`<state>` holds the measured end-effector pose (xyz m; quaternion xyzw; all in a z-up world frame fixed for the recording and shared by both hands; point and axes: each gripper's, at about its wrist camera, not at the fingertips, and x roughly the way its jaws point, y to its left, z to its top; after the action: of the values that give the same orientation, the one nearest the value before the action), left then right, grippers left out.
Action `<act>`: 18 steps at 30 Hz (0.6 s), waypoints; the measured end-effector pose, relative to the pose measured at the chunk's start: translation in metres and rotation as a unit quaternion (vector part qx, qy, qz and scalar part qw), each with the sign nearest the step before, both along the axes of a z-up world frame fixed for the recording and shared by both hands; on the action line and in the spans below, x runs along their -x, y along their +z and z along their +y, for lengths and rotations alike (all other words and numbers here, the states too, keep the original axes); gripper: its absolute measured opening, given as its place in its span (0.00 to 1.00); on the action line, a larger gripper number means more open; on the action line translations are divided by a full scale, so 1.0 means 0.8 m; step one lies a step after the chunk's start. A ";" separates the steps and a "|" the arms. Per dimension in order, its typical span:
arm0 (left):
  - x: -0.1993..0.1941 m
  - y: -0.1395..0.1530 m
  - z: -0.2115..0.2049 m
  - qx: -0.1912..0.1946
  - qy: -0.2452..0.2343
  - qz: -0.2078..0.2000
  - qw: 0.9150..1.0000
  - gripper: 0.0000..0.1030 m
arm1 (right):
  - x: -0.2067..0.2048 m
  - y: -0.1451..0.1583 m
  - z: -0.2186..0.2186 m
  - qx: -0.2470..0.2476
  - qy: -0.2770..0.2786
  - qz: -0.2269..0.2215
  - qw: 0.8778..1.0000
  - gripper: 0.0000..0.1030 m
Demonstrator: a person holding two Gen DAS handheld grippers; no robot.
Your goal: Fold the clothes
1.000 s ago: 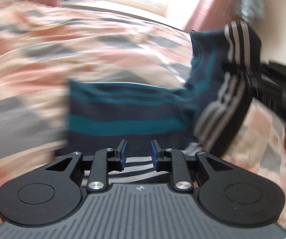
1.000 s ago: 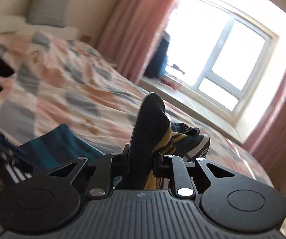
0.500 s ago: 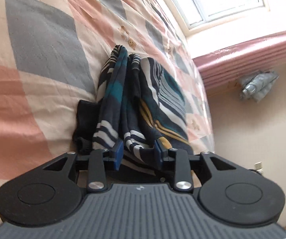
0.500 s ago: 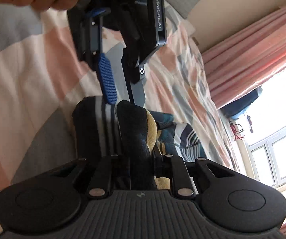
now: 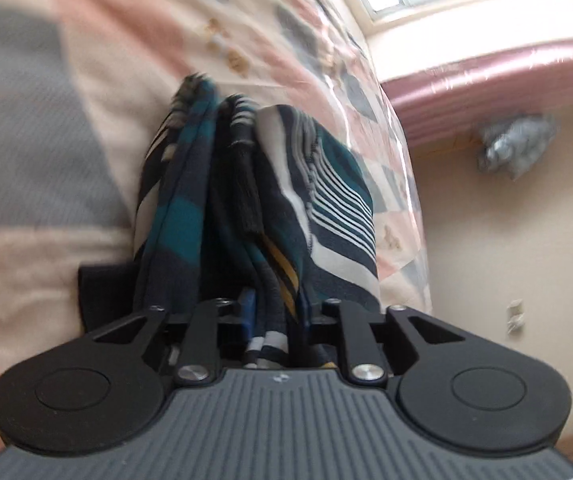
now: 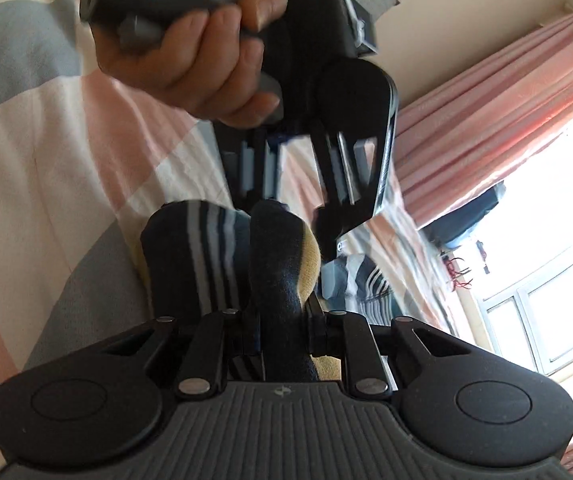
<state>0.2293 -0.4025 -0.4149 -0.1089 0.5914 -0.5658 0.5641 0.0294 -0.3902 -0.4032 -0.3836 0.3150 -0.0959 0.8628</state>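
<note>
Pinching the bunched navy, teal and white striped knit garment (image 5: 270, 216) from opposite ends, the left claw (image 5: 274, 316) and right claw (image 6: 282, 332) hold it just above the pink-and-grey checked bed cover (image 6: 66, 168).

Soft knitted striped garment (image 5: 270, 200), matt ribbed plastic gripper housing (image 5: 286, 420)
</note>
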 end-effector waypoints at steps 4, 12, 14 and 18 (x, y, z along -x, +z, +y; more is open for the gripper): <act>0.014 0.058 0.021 0.049 -0.018 -0.122 0.991 0.14 | -0.006 0.018 0.000 -0.009 0.007 -0.040 0.999 0.19; 0.020 0.020 0.048 0.007 -0.011 -0.162 0.987 0.10 | 0.017 -0.028 0.047 -0.014 0.025 0.003 1.000 0.20; 0.023 0.026 0.058 0.023 -0.002 -0.174 0.984 0.08 | 0.021 -0.030 0.052 0.007 0.033 -0.014 0.999 0.19; 0.030 0.059 0.068 0.072 -0.004 -0.229 0.971 0.08 | 0.026 -0.012 0.048 -0.006 0.029 -0.061 0.998 0.19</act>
<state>0.2050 -0.3484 -0.3677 -0.0147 0.4044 -0.6190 0.6731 0.0083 -0.3519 -0.4128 -0.3812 0.2511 -0.0921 0.8850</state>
